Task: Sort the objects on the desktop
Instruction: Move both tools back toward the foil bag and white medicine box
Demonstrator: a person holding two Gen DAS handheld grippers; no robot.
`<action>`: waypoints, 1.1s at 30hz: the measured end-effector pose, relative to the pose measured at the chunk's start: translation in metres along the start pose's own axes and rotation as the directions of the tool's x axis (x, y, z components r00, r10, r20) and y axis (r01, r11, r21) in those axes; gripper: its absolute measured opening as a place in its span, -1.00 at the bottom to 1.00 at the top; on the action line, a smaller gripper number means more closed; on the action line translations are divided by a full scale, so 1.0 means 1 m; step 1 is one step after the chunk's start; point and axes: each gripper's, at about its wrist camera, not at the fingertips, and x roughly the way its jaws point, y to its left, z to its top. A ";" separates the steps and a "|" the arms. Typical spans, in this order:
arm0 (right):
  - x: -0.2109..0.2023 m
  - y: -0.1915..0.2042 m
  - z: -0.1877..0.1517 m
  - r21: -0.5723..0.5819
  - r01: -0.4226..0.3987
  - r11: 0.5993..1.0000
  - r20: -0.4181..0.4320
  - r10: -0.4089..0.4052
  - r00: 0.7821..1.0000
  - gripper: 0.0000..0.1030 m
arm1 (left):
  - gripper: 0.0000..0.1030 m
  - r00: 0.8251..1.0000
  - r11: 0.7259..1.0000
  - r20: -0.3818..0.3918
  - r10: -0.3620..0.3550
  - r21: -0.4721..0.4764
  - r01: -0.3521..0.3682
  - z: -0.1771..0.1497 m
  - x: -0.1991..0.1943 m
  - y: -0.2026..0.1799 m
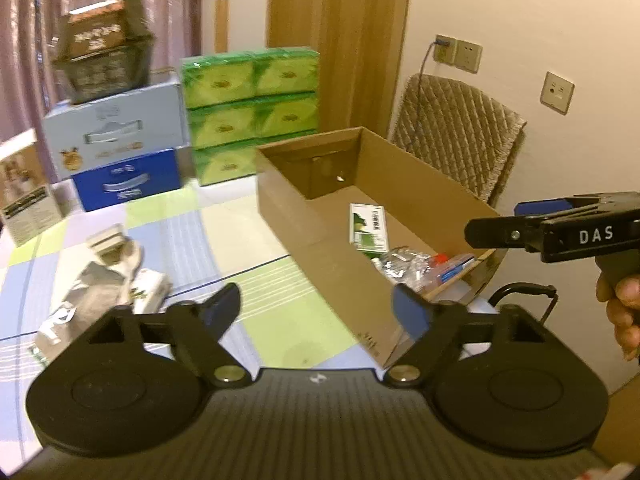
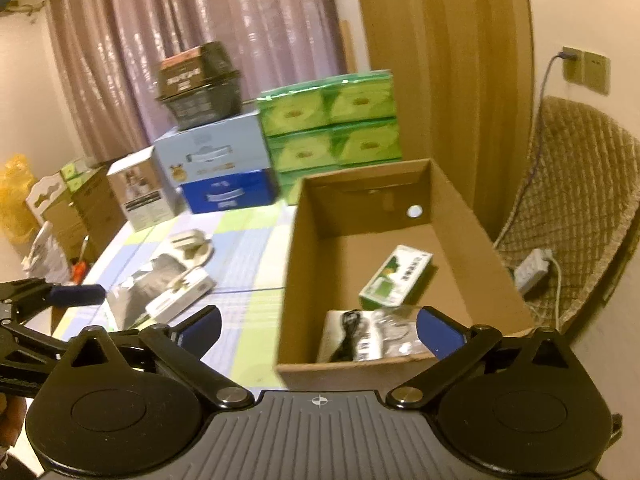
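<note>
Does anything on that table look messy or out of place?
Yes. A loose heap of small packets lies jumbled on the tablecloth, left of the cardboard box, while the other items already sit inside it.

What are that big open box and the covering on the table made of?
The open box looks like plain brown corrugated cardboard, matte, with folded walls and a punched hole. The table covering seems to be a smooth checked cloth or plastic sheet; I cannot tell which.

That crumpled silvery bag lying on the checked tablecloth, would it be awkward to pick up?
Probably a little. The silvery bag looks creased and slumped, so it would likely flop and bend rather than hold its shape. Its shiny skin may slip between flat pads. It lies partly under a white packet, which might get dragged along.
</note>
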 end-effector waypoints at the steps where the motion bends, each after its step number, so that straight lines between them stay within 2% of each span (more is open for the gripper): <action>1: -0.001 0.006 -0.001 0.000 -0.007 1.000 0.000 0.007 1.000 0.96 | 0.77 1.000 1.000 0.008 0.009 -0.001 -0.009 -0.004 -0.007 0.003; 4: -0.002 0.022 -0.006 -0.010 -0.034 0.999 -0.007 0.034 0.999 0.96 | 0.98 0.999 1.000 0.034 0.026 -0.005 -0.026 -0.014 -0.027 0.014; 10: 0.000 0.060 -0.017 -0.054 -0.086 0.995 -0.029 0.085 0.996 0.96 | 0.98 0.994 0.994 0.045 0.104 -0.022 -0.103 -0.040 -0.062 0.039; 19: 0.016 0.103 -0.033 -0.077 -0.150 0.986 -0.076 0.145 0.987 0.96 | 0.98 0.974 0.967 0.019 0.226 -0.129 -0.221 -0.078 -0.109 0.093; 23: 0.025 0.119 -0.040 -0.092 -0.171 0.981 -0.102 0.161 0.982 0.96 | 0.98 0.963 0.949 -0.008 0.270 -0.166 -0.267 -0.094 -0.123 0.118; 28: 0.037 0.132 -0.044 -0.098 -0.187 0.977 -0.131 0.174 0.976 0.97 | 0.98 0.945 0.930 -0.036 0.324 -0.167 -0.326 -0.107 -0.133 0.142; 33: 0.055 0.142 -0.044 -0.097 -0.197 0.976 -0.155 0.180 0.971 0.96 | 0.98 0.939 0.923 -0.059 0.340 -0.172 -0.345 -0.113 -0.134 0.160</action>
